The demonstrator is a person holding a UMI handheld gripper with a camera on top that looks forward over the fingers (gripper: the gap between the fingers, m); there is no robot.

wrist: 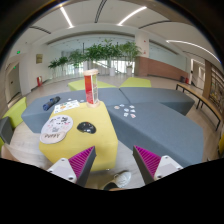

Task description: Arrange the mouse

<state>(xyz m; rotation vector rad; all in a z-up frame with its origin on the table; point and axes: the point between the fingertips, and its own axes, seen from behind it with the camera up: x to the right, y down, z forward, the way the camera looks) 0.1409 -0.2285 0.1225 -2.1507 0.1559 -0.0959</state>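
Observation:
A small black mouse (87, 127) lies on a yellow table (95, 145), just right of a white patterned mouse pad (56, 128). My gripper (115, 161) is open and empty. Its two magenta pads (80, 160) hang over the table's near edge, well short of the mouse, which lies ahead and slightly left of the fingers. Nothing stands between the fingers.
A tall red and white cylinder (91, 87) stands at the table's far side. Grey sofas (150, 115) surround the table, with a dark object (50, 102) on the left one. A person's shoe (120, 180) shows on the floor below the fingers. Plants (100, 52) line the back.

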